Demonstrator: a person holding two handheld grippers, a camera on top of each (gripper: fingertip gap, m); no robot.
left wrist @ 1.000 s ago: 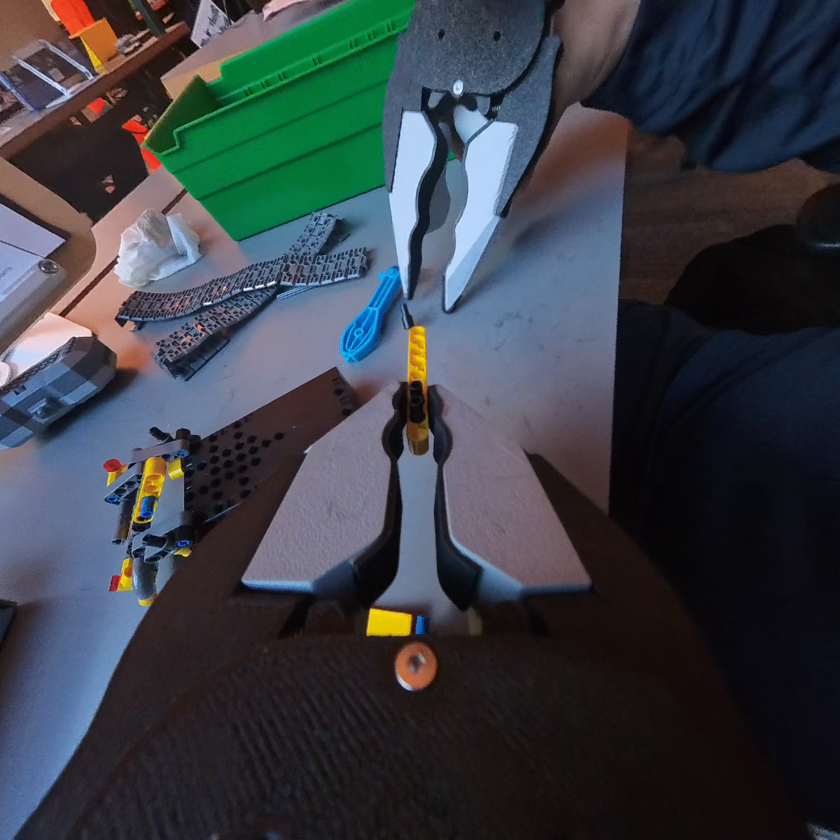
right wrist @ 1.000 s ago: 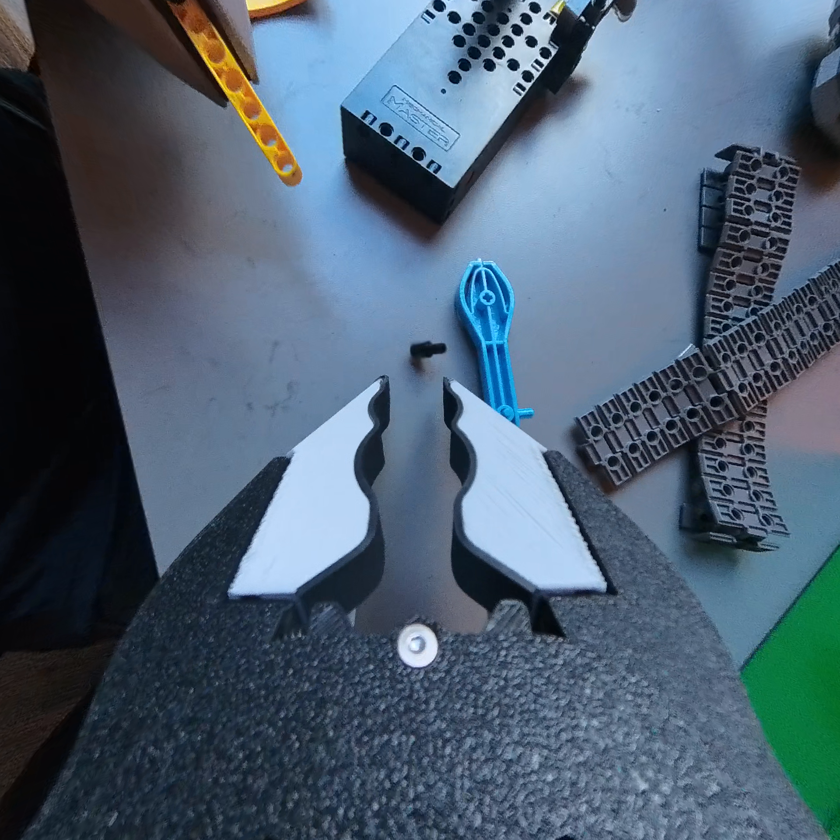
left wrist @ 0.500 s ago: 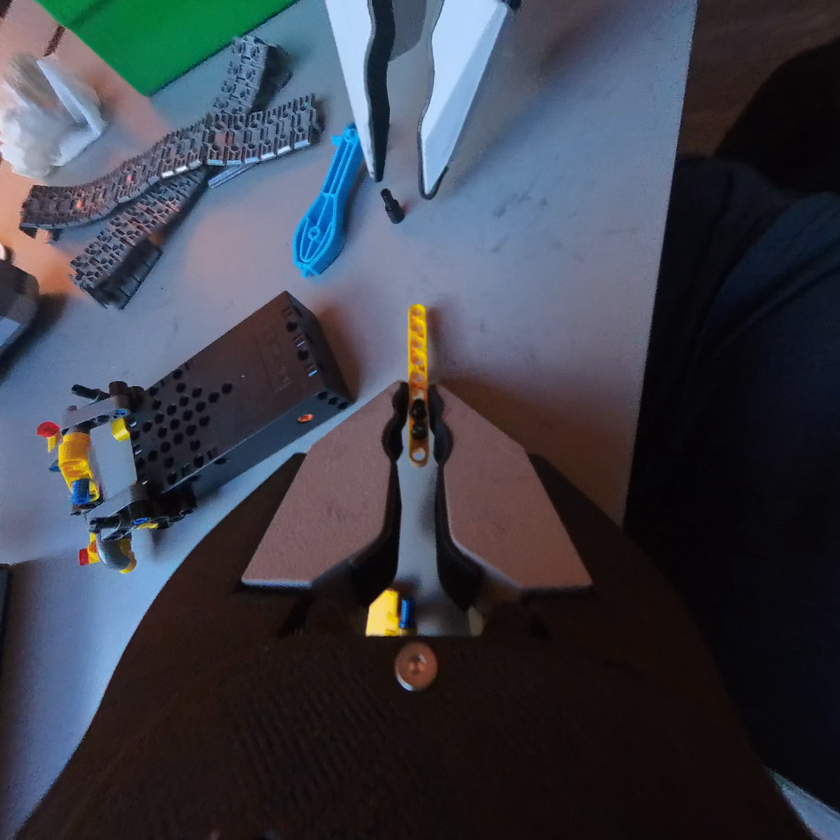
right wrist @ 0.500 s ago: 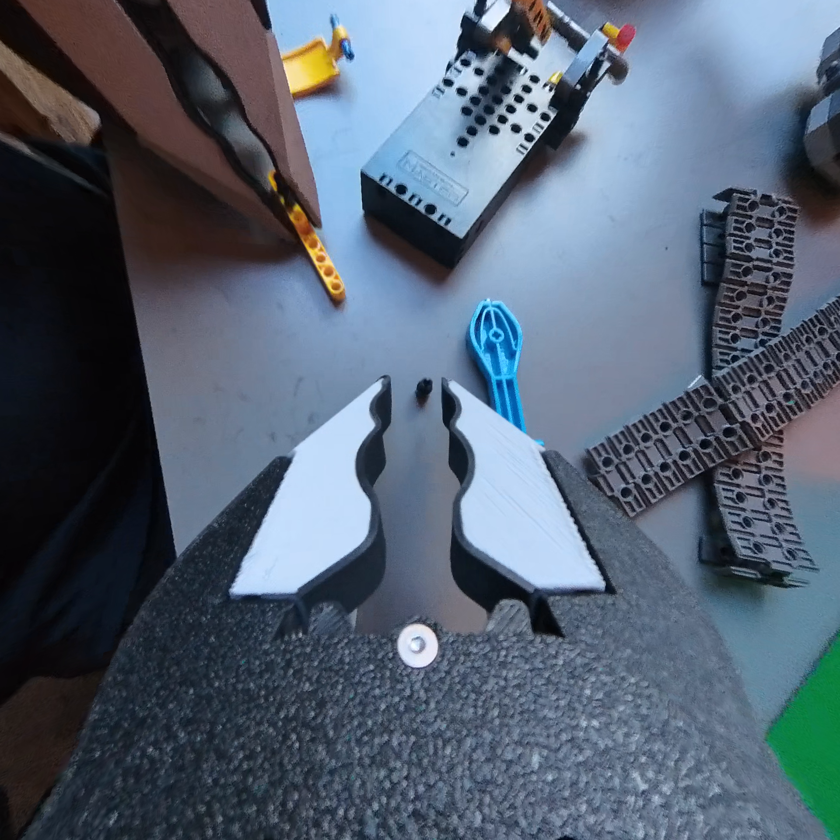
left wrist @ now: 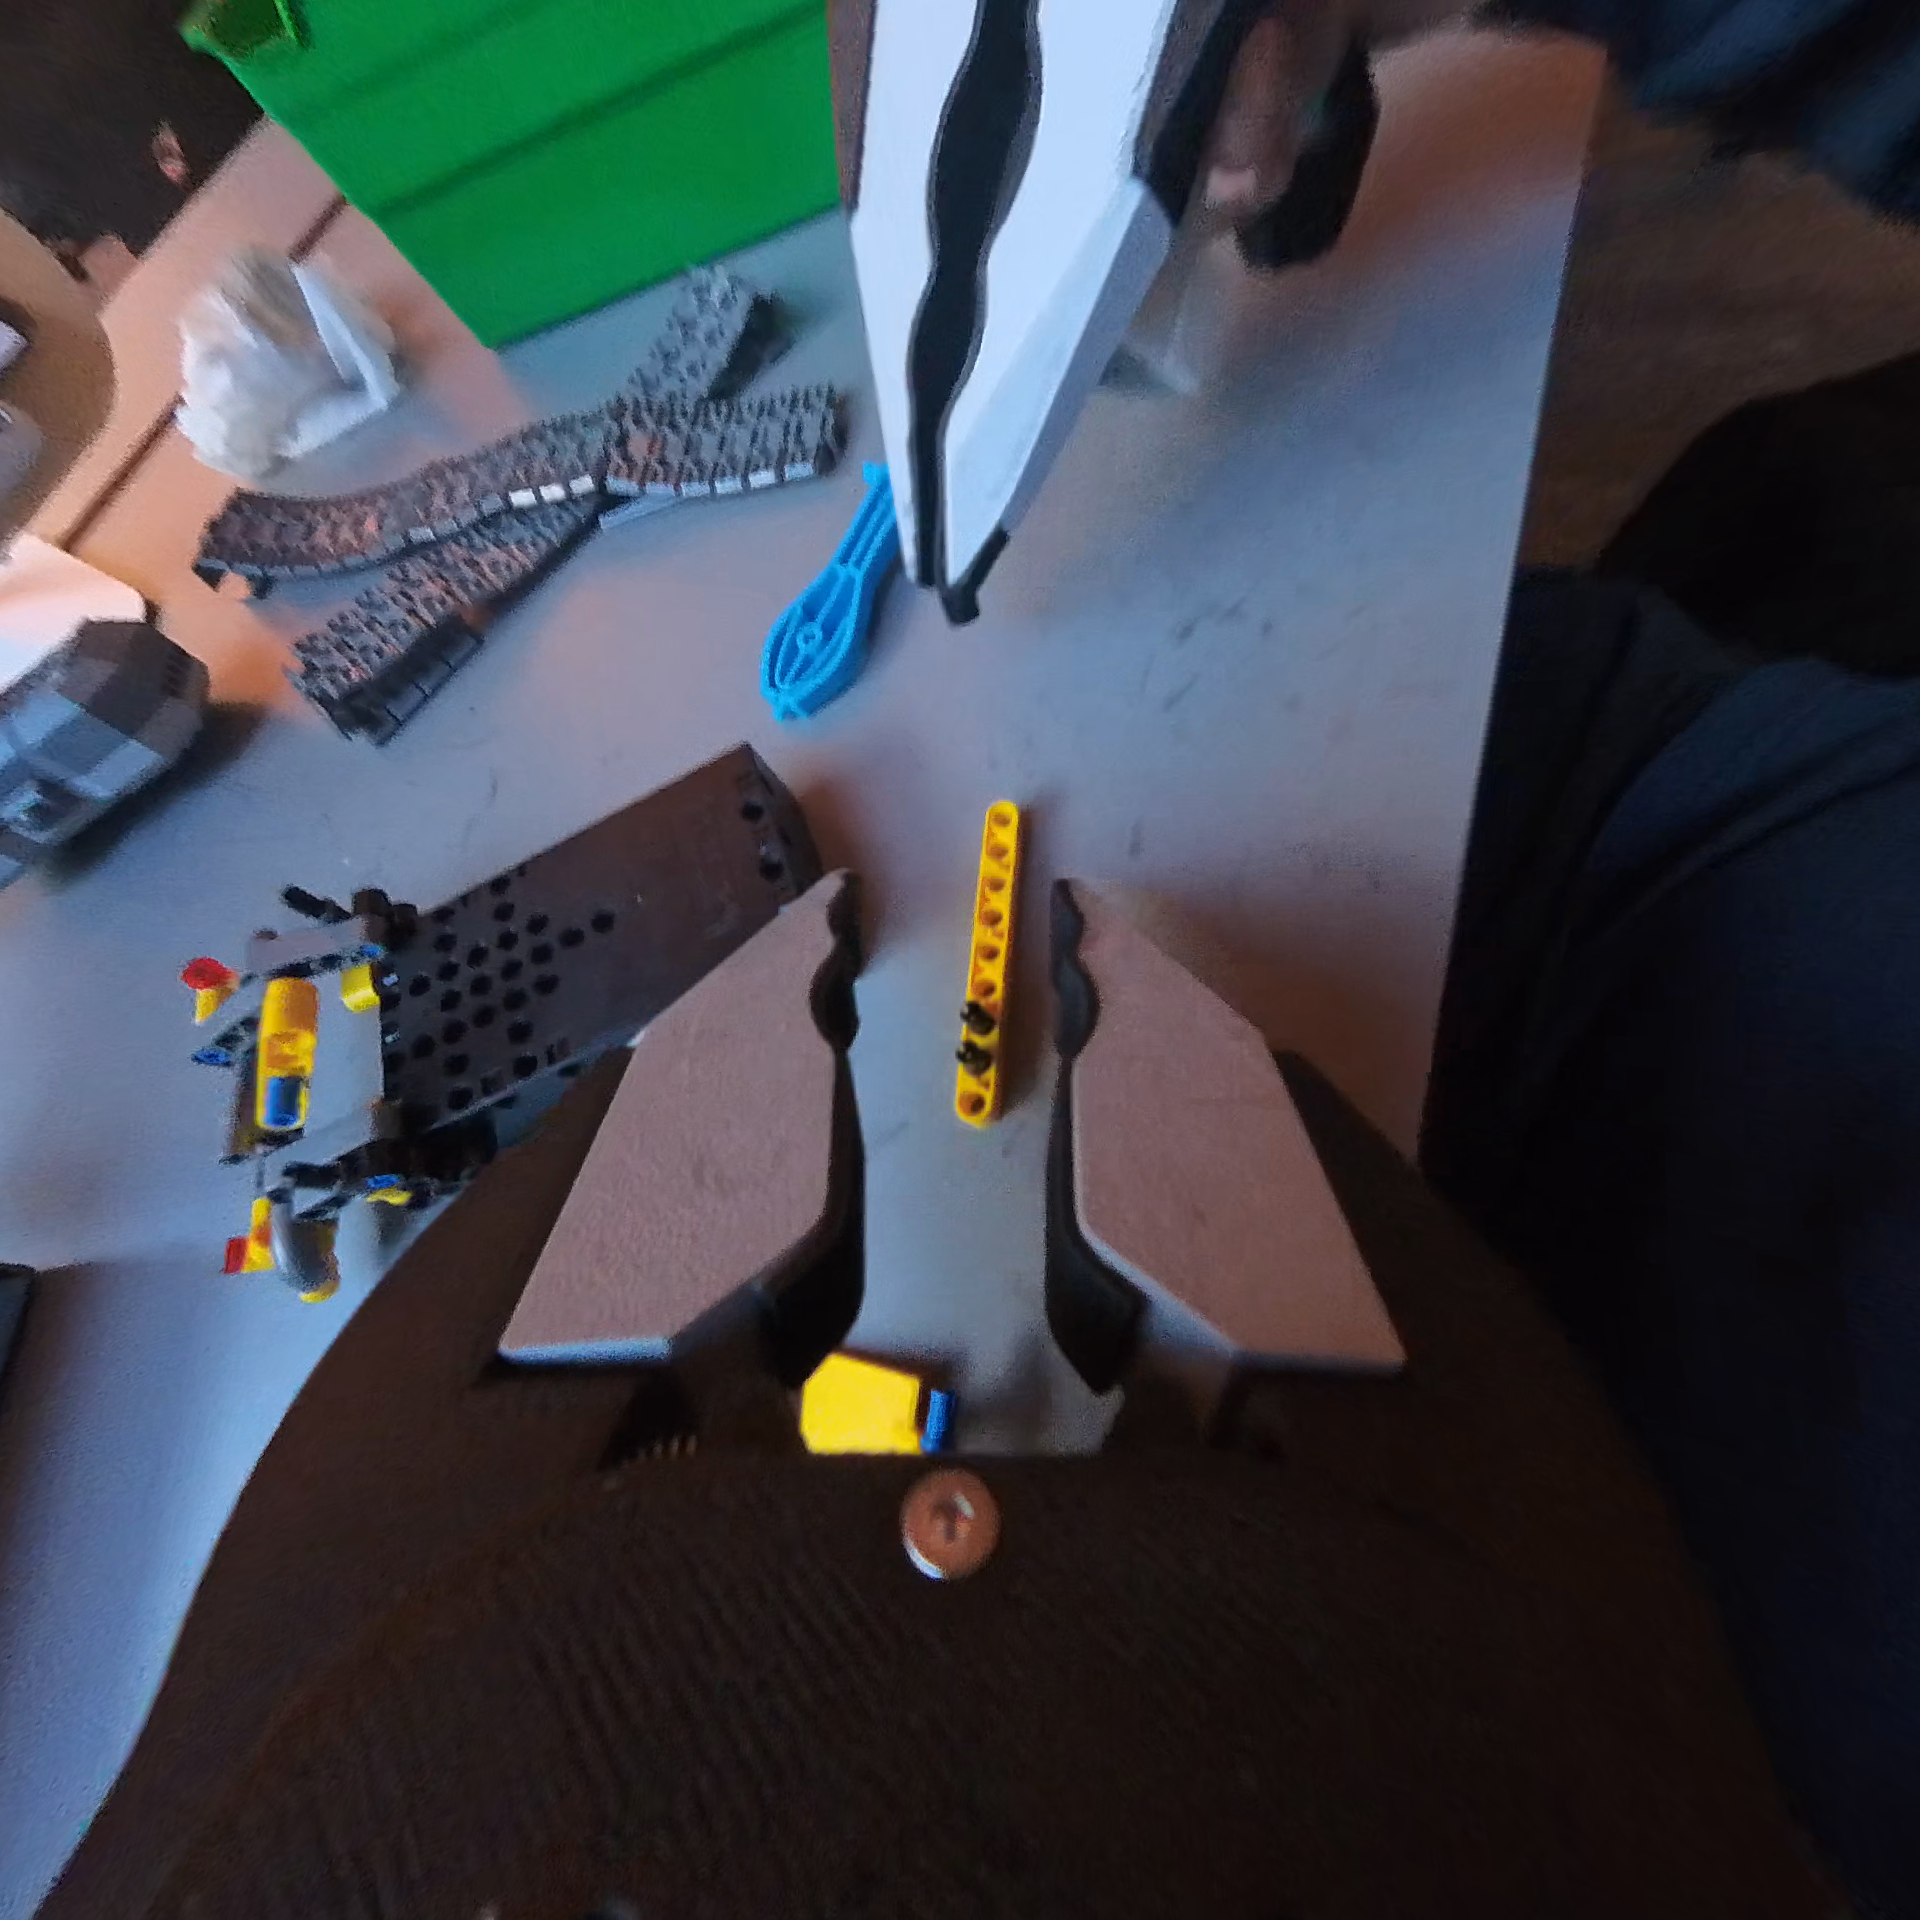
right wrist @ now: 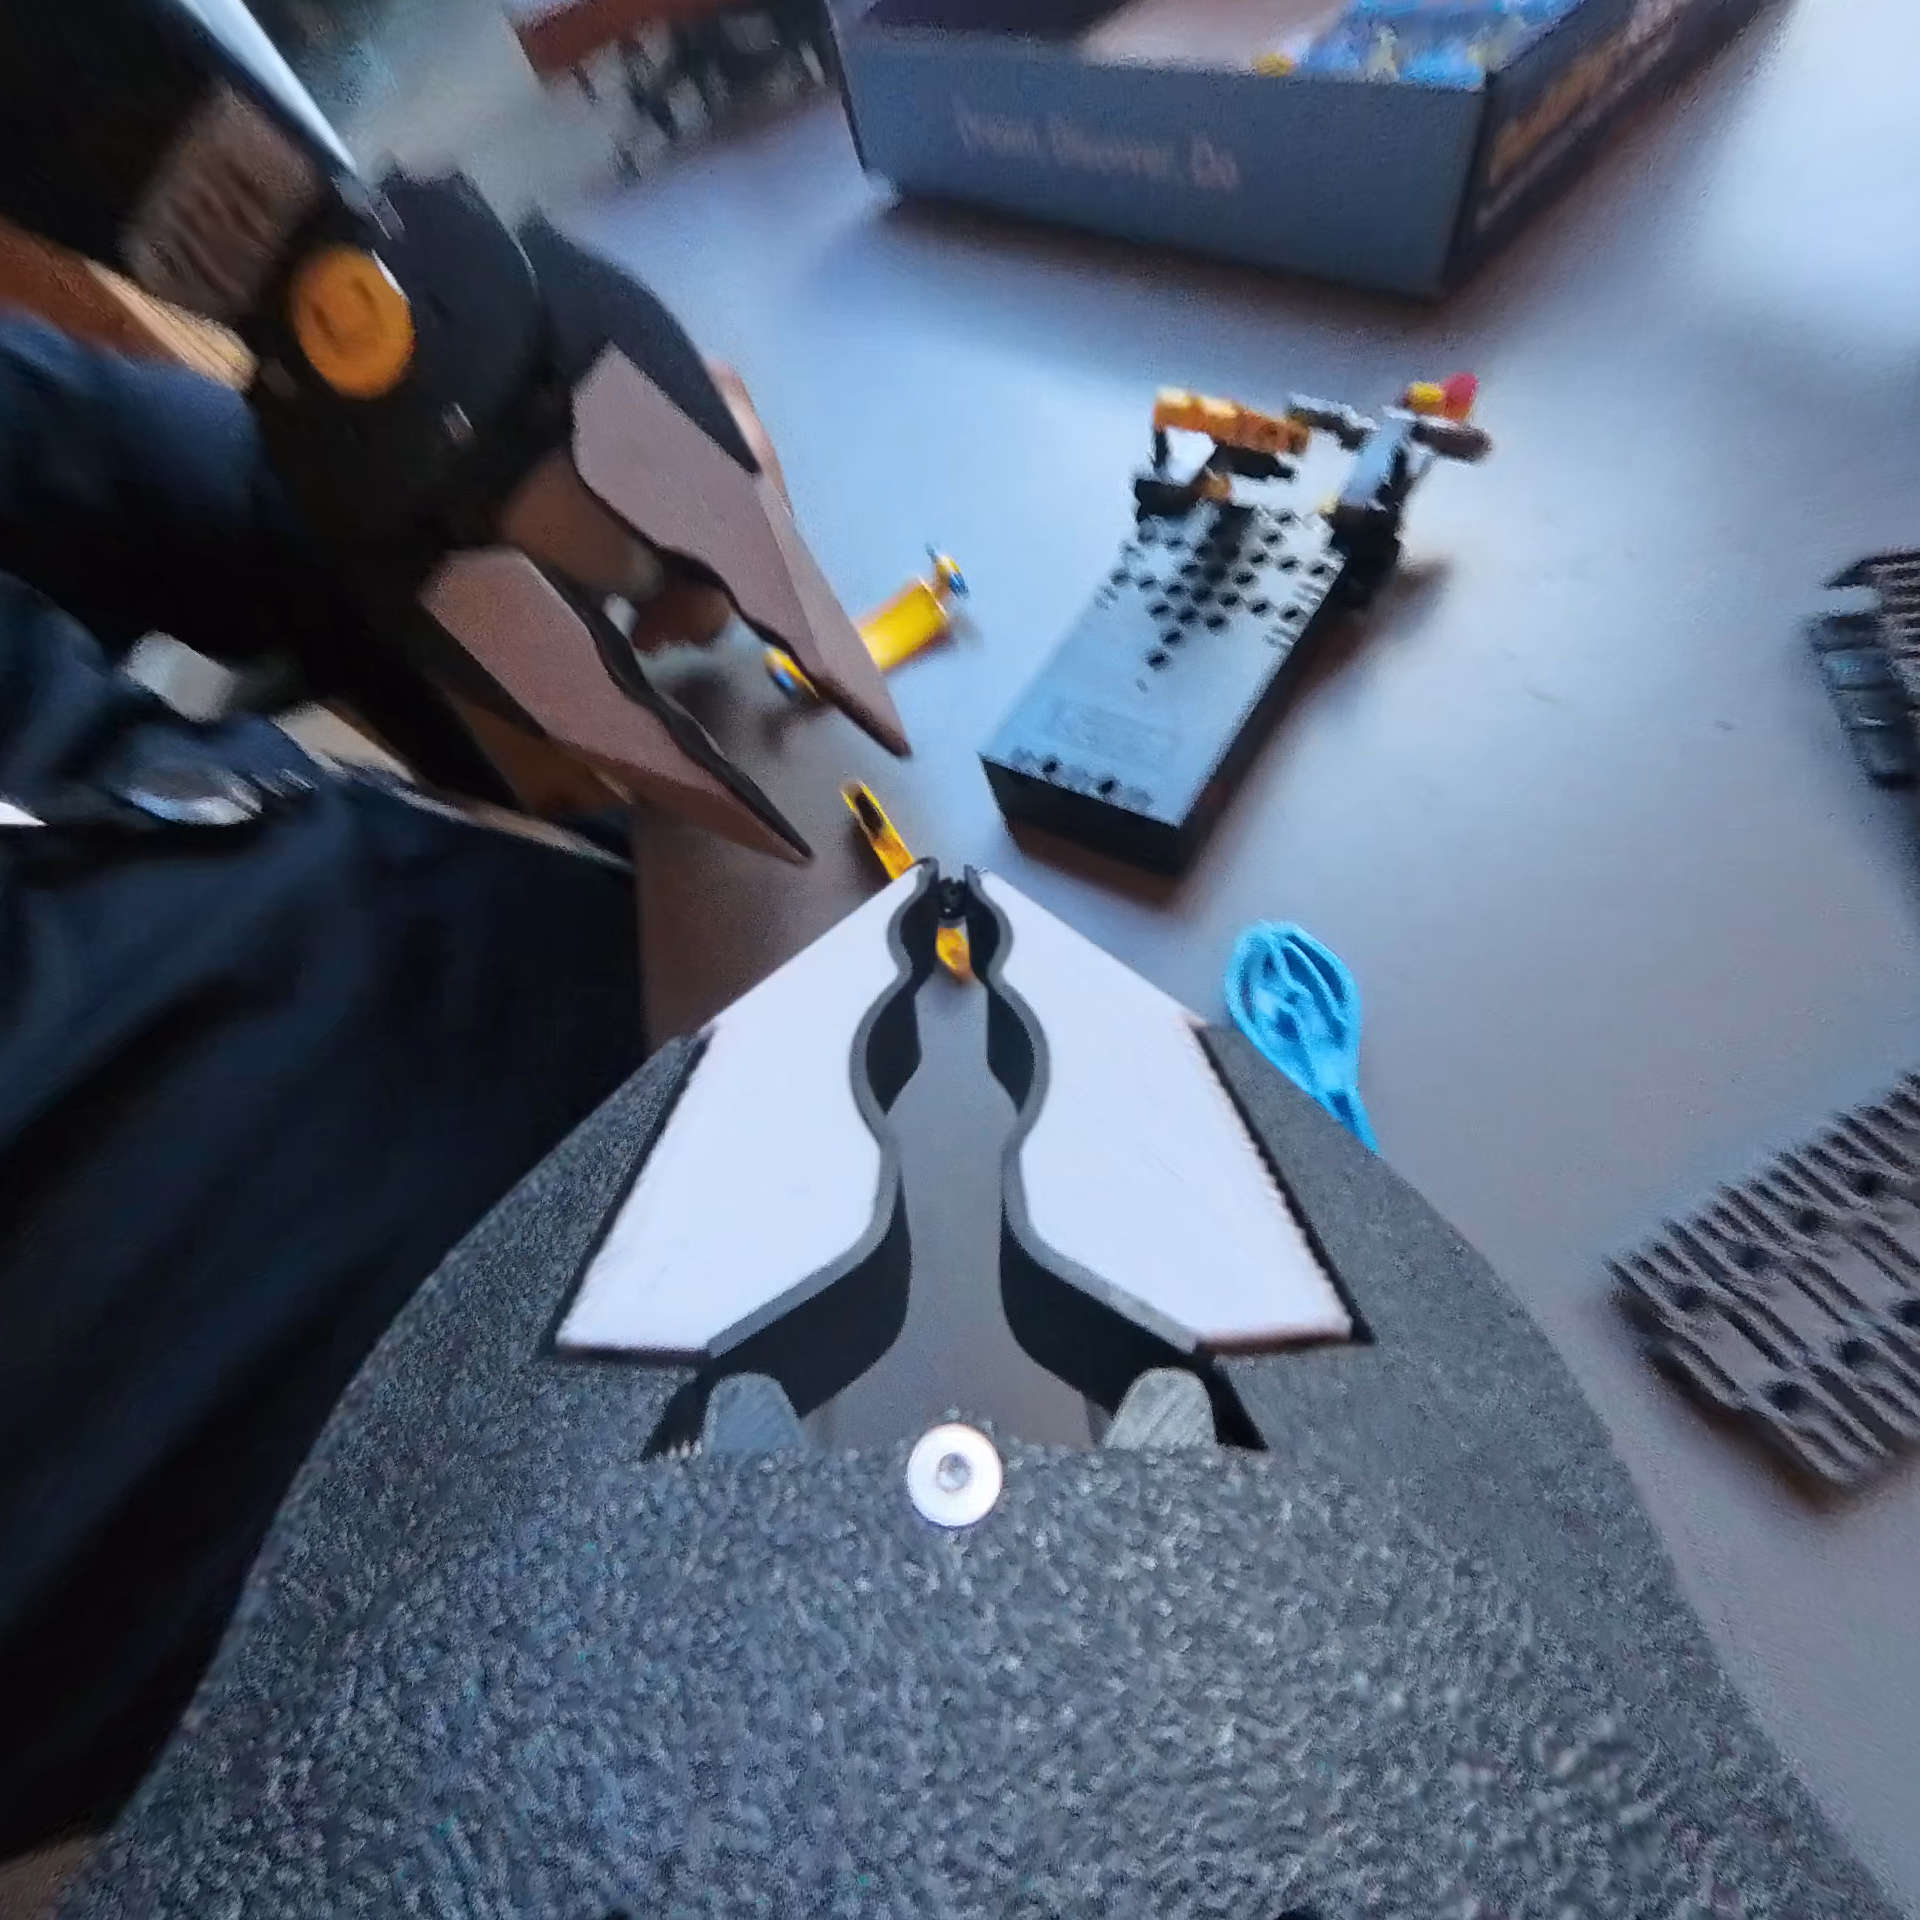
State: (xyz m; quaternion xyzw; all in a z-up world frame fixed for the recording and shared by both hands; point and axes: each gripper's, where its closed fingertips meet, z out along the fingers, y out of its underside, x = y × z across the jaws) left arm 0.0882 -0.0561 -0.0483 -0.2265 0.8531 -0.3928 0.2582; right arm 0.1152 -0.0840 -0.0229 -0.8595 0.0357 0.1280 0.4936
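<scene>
Released yellow holed beam point(left wrist: 987, 961), flat.

Black tongs point(right wrist: 948, 902), seemingly white-faced fingers point(right wrist: 1143, 1143)

Two things bear writing, and it is not given here. A dark blue cardboard box point(right wrist: 1164, 156) at the far end of the surface point(right wrist: 1558, 935) carries a line of pale lettering along its long side (blurred by motion) and brighter lettering on its short end. The black perforated block point(right wrist: 1153, 707) has a small raised plate with marking near its closest end, too smeared to read.
</scene>
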